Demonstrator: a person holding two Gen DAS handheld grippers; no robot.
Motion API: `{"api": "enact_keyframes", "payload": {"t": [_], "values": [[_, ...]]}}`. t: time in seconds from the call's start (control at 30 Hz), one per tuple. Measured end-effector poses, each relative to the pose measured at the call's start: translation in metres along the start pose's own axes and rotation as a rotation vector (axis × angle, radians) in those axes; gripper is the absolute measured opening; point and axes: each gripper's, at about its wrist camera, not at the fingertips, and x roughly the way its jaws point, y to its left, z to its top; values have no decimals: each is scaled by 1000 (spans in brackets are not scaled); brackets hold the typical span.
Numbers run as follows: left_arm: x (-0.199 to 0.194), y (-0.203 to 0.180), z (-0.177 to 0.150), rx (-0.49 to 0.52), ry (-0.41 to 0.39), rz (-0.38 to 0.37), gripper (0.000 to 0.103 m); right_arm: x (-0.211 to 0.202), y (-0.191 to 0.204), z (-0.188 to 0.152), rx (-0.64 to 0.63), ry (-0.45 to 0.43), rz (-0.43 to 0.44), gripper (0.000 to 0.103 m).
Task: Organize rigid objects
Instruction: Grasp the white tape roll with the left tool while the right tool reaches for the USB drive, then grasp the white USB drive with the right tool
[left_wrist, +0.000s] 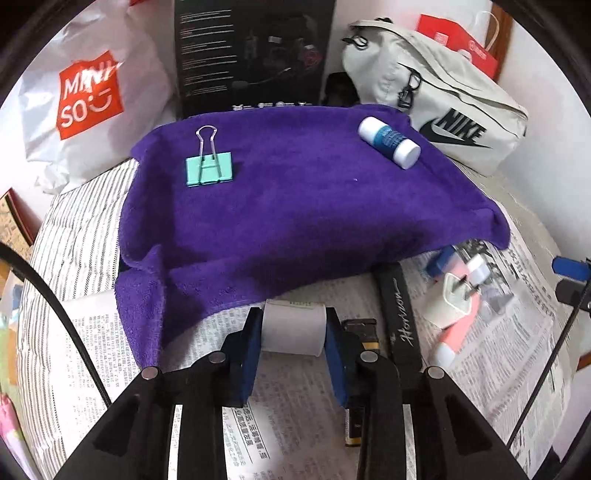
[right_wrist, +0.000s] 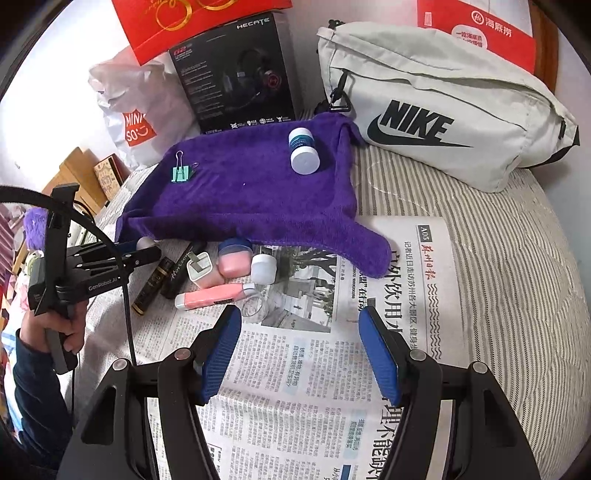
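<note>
While the right gripper (right_wrist: 299, 354) gapes empty over newsprint, left gripper (left_wrist: 293, 332) jaws pinch a smooth white cylinder (left_wrist: 293, 326).

Left gripper (left_wrist: 293, 328) angled steeply down, blue pads (left_wrist: 248, 360) pressed on a small white cylinder (left_wrist: 293, 326). Right gripper (right_wrist: 299, 354) tilted down, jaws apart, empty. Hand (right_wrist: 55, 332) on left handle.

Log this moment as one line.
left gripper: shut on white bottle | right gripper: open, empty | purple towel: binder clip, blue-labelled bottle
</note>
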Motion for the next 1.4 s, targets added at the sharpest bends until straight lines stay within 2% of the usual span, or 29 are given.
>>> {"api": "enact_keyframes", "payload": {"t": [0.17, 0.47, 0.6, 0.73, 0.87, 1.03, 1.2, 1.4], "values": [[8, -2, 1, 8, -12, 42, 30, 11, 3, 2, -3, 9, 21, 66], [-10, 20, -20, -56, -1, 67, 30, 48, 20, 20, -53, 4, 28, 65], [-12, 25, -26, -82, -9, 61, 30, 68, 23, 29, -77, 39, 16, 51], [-11, 24, -26, -80, -11, 62, 30, 82, 23, 29, -95, 81, 5, 46], [-11, 26, -26, -90, -17, 56, 30, 91, 26, 29, -102, 86, 14, 44], [-11, 26, -27, -91, -21, 55, 30, 93, 26, 32, -131, 82, -21, 31], [-12, 27, -27, -97, -27, 51, 30, 94, 19, 35, -122, 87, -24, 32], [-11, 27, -27, -91, -29, 55, 30, 99, 28, 37, -176, 73, -17, 38]]}}
